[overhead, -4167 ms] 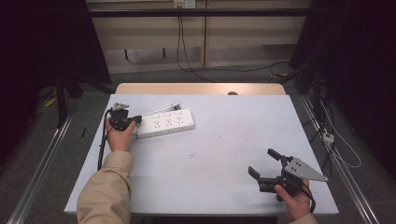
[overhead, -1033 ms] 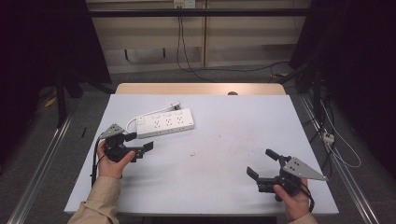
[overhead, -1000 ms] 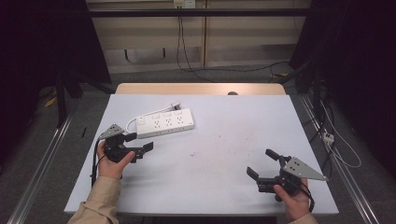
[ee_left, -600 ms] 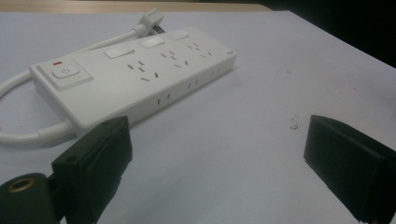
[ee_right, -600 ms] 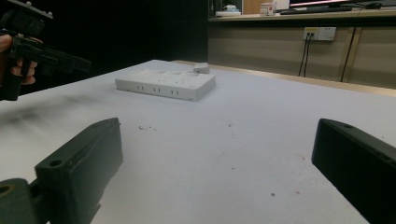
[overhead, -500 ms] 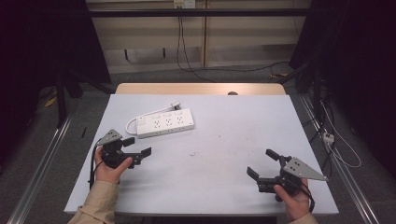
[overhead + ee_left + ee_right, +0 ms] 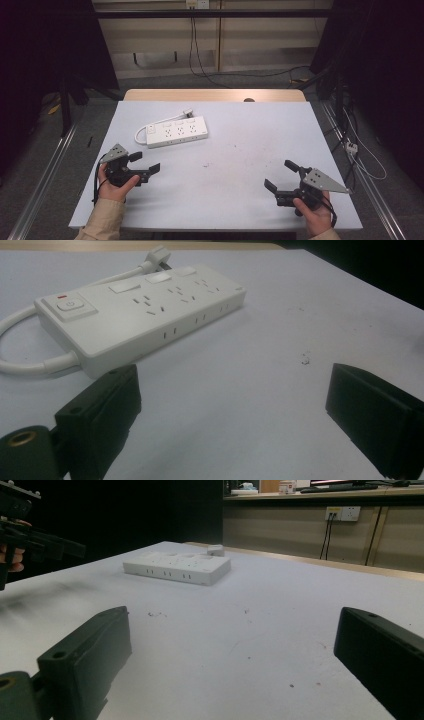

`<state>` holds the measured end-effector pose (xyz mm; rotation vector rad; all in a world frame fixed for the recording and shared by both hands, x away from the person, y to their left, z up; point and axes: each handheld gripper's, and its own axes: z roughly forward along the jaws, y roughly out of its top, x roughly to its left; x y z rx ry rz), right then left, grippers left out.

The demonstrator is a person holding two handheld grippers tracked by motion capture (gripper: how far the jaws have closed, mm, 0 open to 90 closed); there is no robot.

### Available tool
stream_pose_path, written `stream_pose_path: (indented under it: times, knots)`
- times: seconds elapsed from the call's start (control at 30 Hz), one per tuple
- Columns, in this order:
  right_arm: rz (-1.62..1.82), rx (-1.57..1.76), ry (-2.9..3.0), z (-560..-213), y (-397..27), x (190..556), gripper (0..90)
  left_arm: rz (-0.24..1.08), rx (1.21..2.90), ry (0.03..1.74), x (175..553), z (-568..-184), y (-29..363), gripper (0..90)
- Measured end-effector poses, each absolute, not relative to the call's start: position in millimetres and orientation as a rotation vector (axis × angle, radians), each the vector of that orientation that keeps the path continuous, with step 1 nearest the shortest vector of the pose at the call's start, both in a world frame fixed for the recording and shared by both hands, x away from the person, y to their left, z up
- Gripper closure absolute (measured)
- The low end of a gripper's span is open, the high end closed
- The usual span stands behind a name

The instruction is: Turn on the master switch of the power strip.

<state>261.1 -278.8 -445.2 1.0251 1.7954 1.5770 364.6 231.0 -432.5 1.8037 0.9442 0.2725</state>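
High view | left gripper (image 7: 144,164) fingers wide apart, empty | right gripper (image 7: 282,175) likewise

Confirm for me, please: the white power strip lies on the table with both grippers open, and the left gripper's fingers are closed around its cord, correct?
Not quite. The left gripper holds nothing: in the left gripper view its open fingers sit apart from the power strip and its cord, with bare table between them. The right gripper is open too.

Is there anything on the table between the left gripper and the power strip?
No. In the left gripper view, the table between the left gripper and the power strip is bare. The high view shows the same gap.
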Motion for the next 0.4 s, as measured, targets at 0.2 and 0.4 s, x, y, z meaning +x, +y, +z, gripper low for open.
stream_pose_path:
  times: [0.2, 0.4]
  knots:
    - [1.576, 1.034, 1.803, -445.5, -278.6, 261.1, 1.3, 0.291, 1.798, 0.933, 357.6, -433.5, 234.1, 7.4]
    - [1.561, 1.044, 1.812, -445.8, -279.5, 262.1, 1.2, 0.292, 1.808, 0.932, 355.6, -436.4, 233.7, 6.1]
